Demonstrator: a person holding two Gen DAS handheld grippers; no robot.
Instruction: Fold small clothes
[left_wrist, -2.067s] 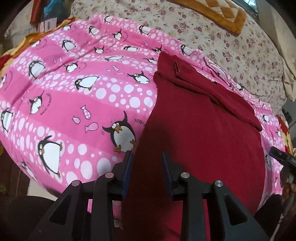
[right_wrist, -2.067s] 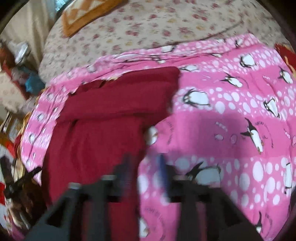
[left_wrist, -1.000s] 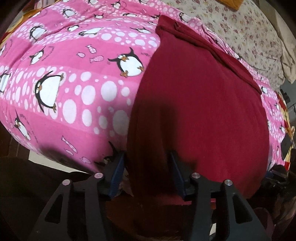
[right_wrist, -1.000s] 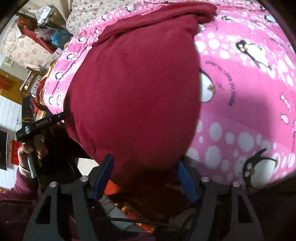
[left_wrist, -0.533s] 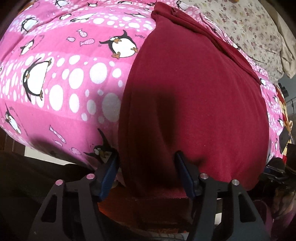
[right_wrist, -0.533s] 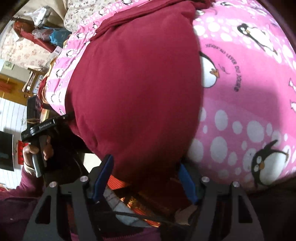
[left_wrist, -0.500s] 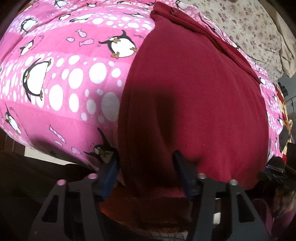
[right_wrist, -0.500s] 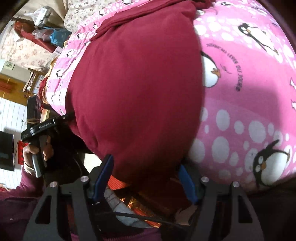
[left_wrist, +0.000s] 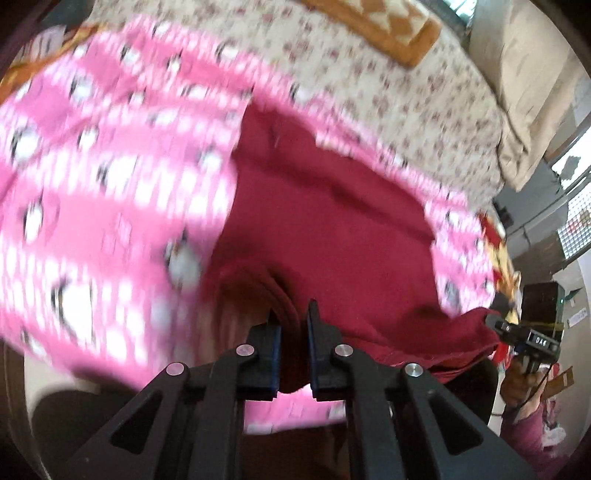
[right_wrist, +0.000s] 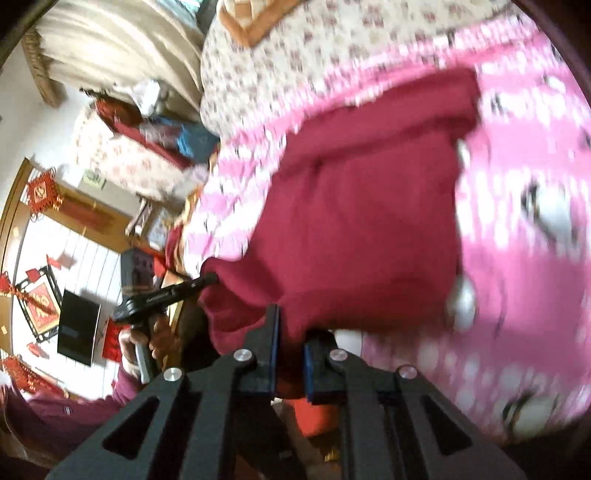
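A dark red garment (left_wrist: 314, 221) lies on a pink penguin blanket (left_wrist: 92, 184) on a bed. Its near hem is bunched and lifted off the blanket's edge. My left gripper (left_wrist: 291, 314) has its jaws closing tight on one corner of that hem, with cloth pinched between the blue pads. In the right wrist view my right gripper (right_wrist: 290, 321) is likewise closing on the garment (right_wrist: 369, 229) at the other near corner. Each view shows the other gripper at the hem's far end: the right gripper (left_wrist: 495, 323) and the left gripper (right_wrist: 210, 278). Both views are motion-blurred.
Beyond the blanket (right_wrist: 535, 258) lies a floral bedsheet (left_wrist: 369, 74) with an orange patterned pillow (left_wrist: 388, 22) at the far end. A person's hand (right_wrist: 147, 332) holds the left gripper's handle. Cluttered furniture (right_wrist: 147, 122) and red wall hangings (right_wrist: 40, 192) stand left of the bed.
Both grippers went from wide apart around the hanging hem to shut on it. Both have risen and tilted up, lifting the hem so the far end of the bed shows.
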